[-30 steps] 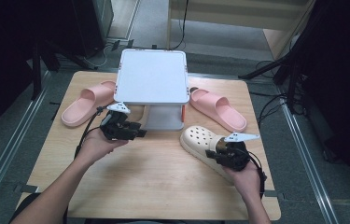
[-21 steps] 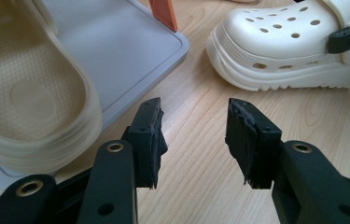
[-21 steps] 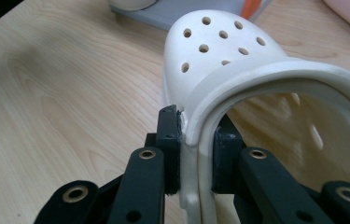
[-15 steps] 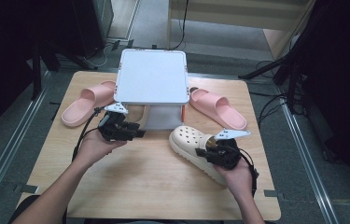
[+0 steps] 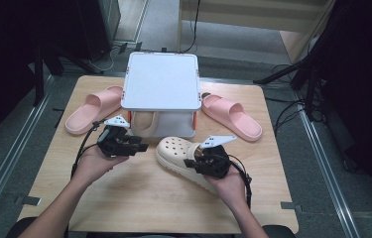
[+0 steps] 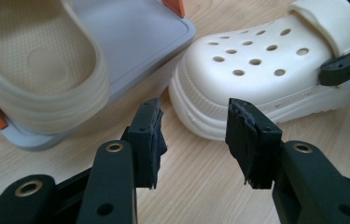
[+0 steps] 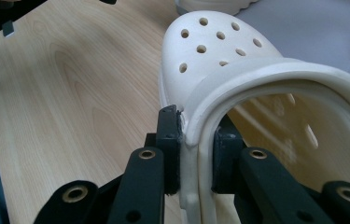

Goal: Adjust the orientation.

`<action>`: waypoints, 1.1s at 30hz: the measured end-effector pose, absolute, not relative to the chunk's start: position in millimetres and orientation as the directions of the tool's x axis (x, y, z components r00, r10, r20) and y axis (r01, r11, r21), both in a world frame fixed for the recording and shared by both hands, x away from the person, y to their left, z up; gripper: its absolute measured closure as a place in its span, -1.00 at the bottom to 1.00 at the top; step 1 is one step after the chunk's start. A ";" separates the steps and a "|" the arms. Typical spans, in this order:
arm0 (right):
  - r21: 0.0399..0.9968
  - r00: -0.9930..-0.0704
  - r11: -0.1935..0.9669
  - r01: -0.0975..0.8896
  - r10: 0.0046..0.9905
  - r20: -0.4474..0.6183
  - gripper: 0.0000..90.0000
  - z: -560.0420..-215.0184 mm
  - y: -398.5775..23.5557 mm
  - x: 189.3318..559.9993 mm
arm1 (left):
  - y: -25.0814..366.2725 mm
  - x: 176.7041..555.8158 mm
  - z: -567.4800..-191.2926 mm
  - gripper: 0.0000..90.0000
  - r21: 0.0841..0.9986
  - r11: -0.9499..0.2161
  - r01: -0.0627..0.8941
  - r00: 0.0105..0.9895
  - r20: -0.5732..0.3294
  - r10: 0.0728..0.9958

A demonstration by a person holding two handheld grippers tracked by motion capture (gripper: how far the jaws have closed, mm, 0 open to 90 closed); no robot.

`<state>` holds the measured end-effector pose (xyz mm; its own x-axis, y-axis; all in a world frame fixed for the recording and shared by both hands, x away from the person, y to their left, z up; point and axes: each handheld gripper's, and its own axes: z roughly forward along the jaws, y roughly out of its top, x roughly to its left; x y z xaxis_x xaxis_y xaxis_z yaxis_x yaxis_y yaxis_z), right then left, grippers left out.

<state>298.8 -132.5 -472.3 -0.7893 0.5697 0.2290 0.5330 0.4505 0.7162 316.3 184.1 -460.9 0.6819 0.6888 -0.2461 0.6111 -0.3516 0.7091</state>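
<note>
While the right gripper (image 7: 196, 154) is clamping the clog's (image 5: 183, 157) collar, its toe is pointing at the rack (image 5: 161, 82).
Left gripper (image 6: 196, 140) is idling unclenched, just beside that toe.

Cream clog (image 5: 176, 153) dotted with round holes, second cream clog (image 6: 37, 60) with a fine stippled insole, two plain pink slides (image 5: 93, 108) and (image 5: 232, 115), pale grey rack (image 5: 161, 82) with orange corner pieces, light wood-grain surface (image 5: 139, 198), black claws (image 6: 196, 135) with brass-coloured rivets.
</note>
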 end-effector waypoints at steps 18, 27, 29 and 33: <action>0.708 -0.824 0.495 0.504 0.521 0.222 0.73 -486.9 -96.0 299.9 | 182.4 299.1 -468.0 0.29 0.708 -0.360 0.608 0.681 -0.231 0.695; 0.700 -0.830 0.505 0.505 0.506 0.233 0.68 -489.5 -98.9 300.3 | 180.9 299.2 -470.3 0.26 0.705 -0.355 0.614 0.673 -0.233 0.702; 0.701 -0.830 0.500 0.509 0.501 0.245 0.56 -489.7 -100.3 301.3 | 180.8 299.1 -470.3 0.26 0.706 -0.354 0.613 0.672 -0.232 0.703; 0.712 -0.830 0.490 0.503 0.504 0.240 0.44 -485.3 -105.7 299.9 | 181.2 299.0 -470.0 0.25 0.709 -0.351 0.612 0.671 -0.231 0.705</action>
